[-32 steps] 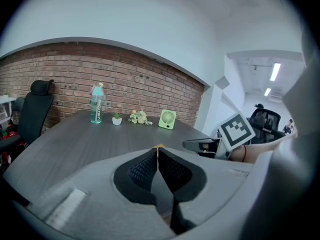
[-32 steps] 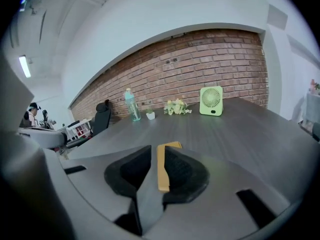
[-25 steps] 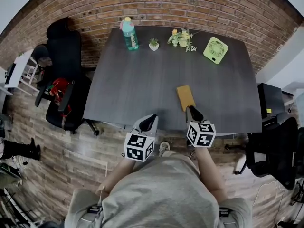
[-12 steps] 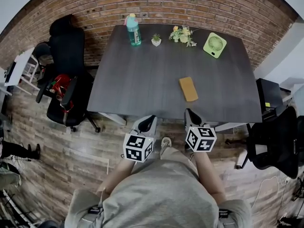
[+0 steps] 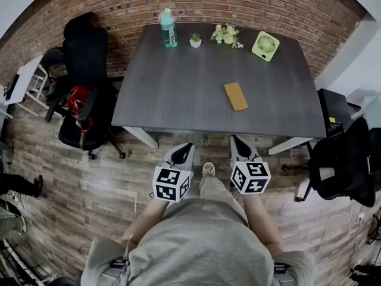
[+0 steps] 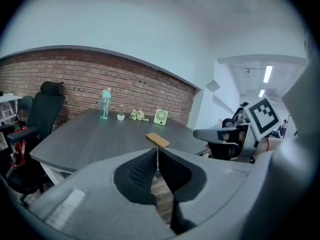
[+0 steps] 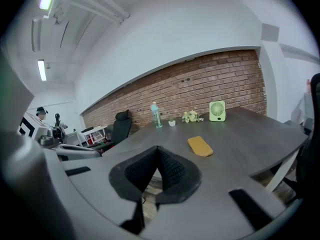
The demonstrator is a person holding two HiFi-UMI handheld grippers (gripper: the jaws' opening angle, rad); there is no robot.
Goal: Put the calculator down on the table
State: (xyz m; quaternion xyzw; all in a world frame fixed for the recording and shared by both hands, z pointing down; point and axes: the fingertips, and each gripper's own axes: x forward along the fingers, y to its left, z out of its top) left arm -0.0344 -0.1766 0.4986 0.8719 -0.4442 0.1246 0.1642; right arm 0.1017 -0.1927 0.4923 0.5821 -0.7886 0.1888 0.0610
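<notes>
- The left tongs (image 6: 157, 151) were closed, their dark ribbed pads meeting at the tips with nothing between them.
- The right tongs (image 7: 157, 152) were closed the same way, pads together and empty.
- From where I stood, both pairs hung side by side in front of the person, off the near edge of the surface (image 5: 178, 94) and over the wooden floor (image 5: 119, 177), well apart from anything on top of it.
- The calculator (image 5: 236, 96), a flat yellow-orange slab, lay on the surface right of centre, nearer the person's side than the far one. It sat flat, with bare top all round it and nothing touching it.
- Along the far edge, by the brick wall (image 5: 238, 5), stood a teal bottle (image 5: 168, 28), a small potted plant (image 5: 195, 40), a bunch of flowers (image 5: 225, 34) and a green fan (image 5: 265, 45), all well away from the calculator.
- A black office chair (image 5: 83, 100) stood off the left end of the surface.
- To my eye the job looked finished: the calculator was down and let go, neither pair of tongs had hold of it, and nothing seemed left to do.
</notes>
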